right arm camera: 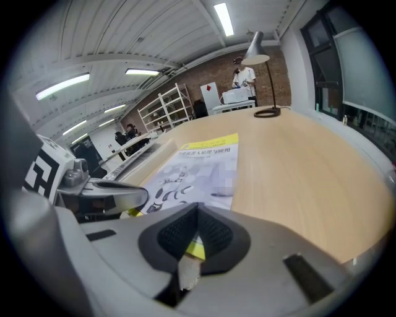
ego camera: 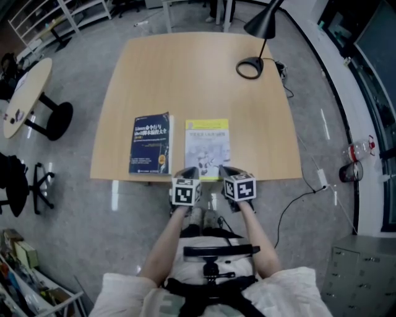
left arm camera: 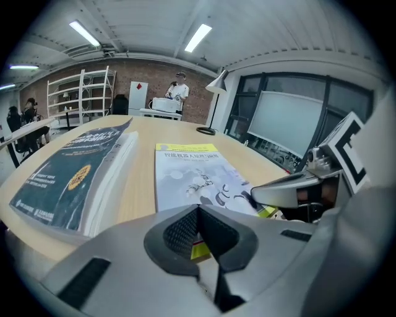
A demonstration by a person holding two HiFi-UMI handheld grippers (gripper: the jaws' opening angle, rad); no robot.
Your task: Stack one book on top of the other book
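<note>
White-yellow book [ego camera: 207, 147] lies flat at the near edge of the table [ego camera: 204, 68], just R of the thicker blue book [ego camera: 150, 142], small gap btwn. L gripper [ego camera: 190, 171] and R gripper [ego camera: 227, 169] are both clamped on its near edge, side by side, prob. so it lifts level w/o sagging. Tabletop is pale wood, desk lamp [ego camera: 252, 62] far R. Grey floor, shelving [ego camera: 55, 15] far L.

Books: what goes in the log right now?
books: blue book and white book side by side, unstacked | left gripper: shut, at white book's near edge | right gripper: shut, same edge
</note>
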